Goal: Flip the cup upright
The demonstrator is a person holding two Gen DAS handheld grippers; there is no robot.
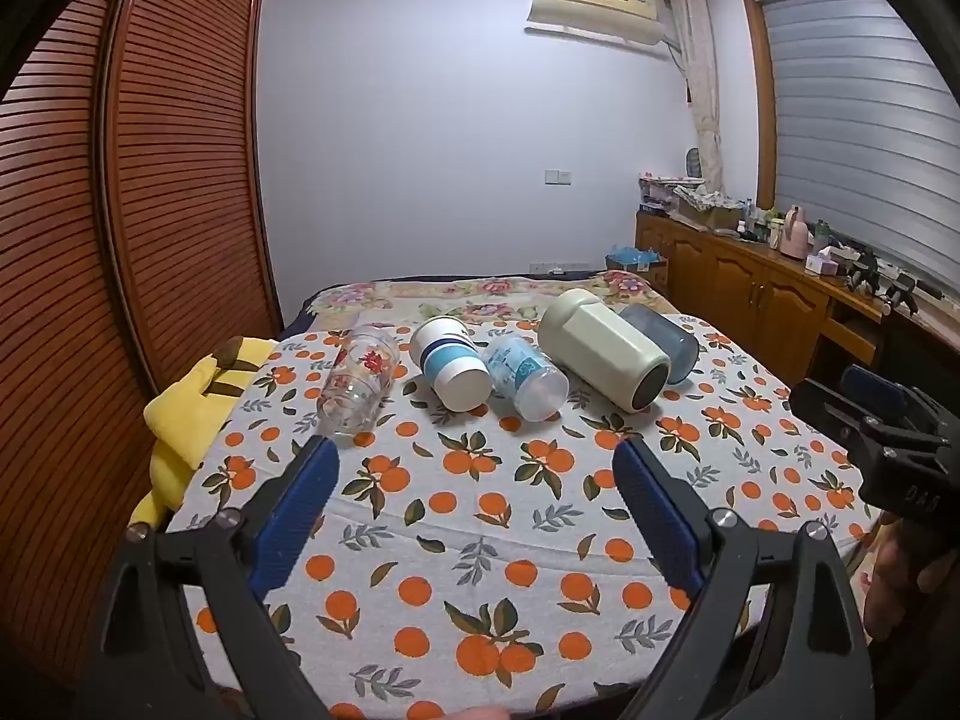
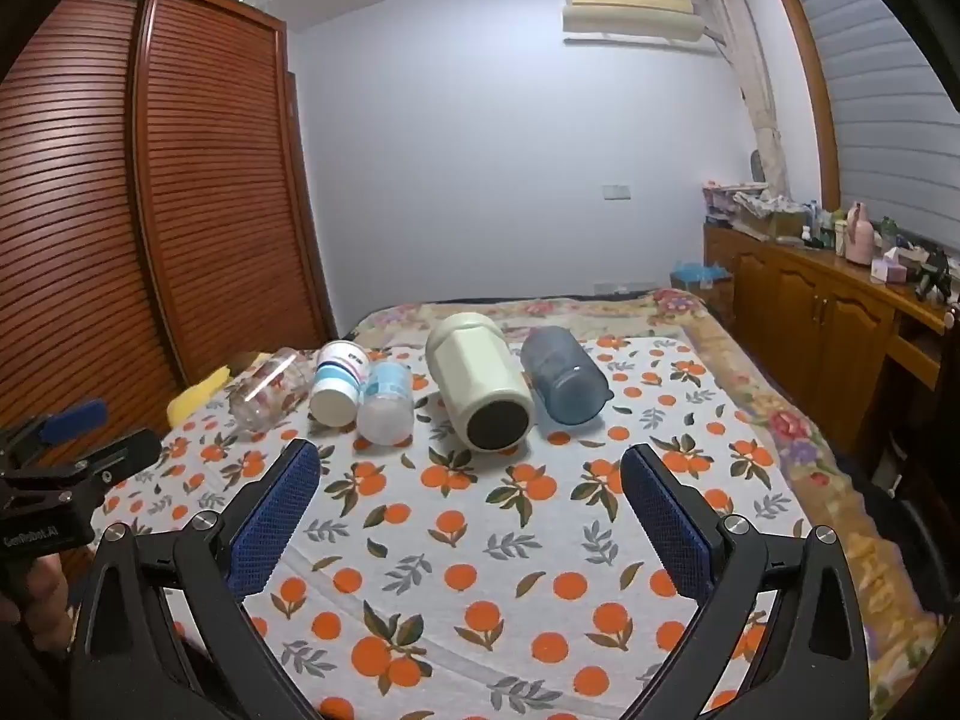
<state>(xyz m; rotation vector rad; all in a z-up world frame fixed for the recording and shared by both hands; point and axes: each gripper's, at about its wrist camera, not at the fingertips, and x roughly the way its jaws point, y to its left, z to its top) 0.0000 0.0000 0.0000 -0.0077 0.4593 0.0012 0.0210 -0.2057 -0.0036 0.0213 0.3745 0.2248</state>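
Observation:
Several cups lie on their sides in a row on the orange-print cloth (image 1: pixel 480 528): a clear glass with red flowers (image 1: pixel 360 384) (image 2: pixel 267 390), a white cup with blue bands (image 1: pixel 451 369) (image 2: pixel 337 383), a small clear cup with blue print (image 1: pixel 525 378) (image 2: pixel 387 402), a big cream cup (image 1: pixel 603 357) (image 2: pixel 480 387) and a blue-grey tumbler (image 1: pixel 663 345) (image 2: pixel 561 373). My left gripper (image 1: pixel 477 474) is open and empty, short of the row. My right gripper (image 2: pixel 471 480) is open and empty, just before the cream cup.
A yellow plush toy (image 1: pixel 192 414) lies at the bed's left edge beside the slatted wardrobe (image 1: pixel 120 210). A wooden sideboard (image 2: pixel 840 312) with clutter stands on the right. The other gripper shows at each view's edge (image 1: pixel 888 438) (image 2: pixel 66 456).

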